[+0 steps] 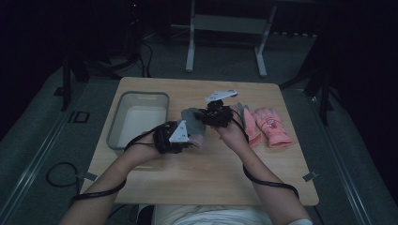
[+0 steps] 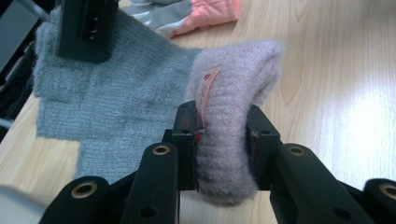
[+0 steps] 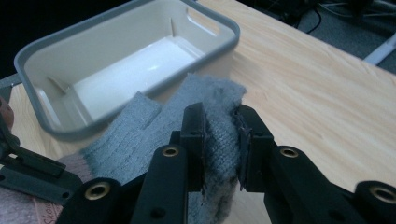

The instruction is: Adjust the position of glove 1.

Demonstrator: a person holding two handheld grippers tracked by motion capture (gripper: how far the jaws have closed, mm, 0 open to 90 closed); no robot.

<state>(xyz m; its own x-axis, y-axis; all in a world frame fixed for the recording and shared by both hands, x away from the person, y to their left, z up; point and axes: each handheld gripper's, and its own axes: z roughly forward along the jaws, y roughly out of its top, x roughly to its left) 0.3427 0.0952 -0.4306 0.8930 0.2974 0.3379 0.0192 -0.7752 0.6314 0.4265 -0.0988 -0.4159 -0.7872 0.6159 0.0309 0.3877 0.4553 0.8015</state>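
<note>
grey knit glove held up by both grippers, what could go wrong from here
1. The right gripper pinches only the fingertip edge of the grey knit glove; that thin bite could slip out.
2. The left gripper squeezes the thick pink cuff; pulling the hands apart might stretch the knit.
3. The glove hangs beside the grey bin; released here, it may drape over the rim instead of dropping inside.

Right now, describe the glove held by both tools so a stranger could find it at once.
On the wooden table, between the grey bin and the pink gloves, is the knitted glove. The left tool pinches its cuff, the right tool its fingers. Unlike the pink gloves, it is grey wool with a mauve cuff.
</note>
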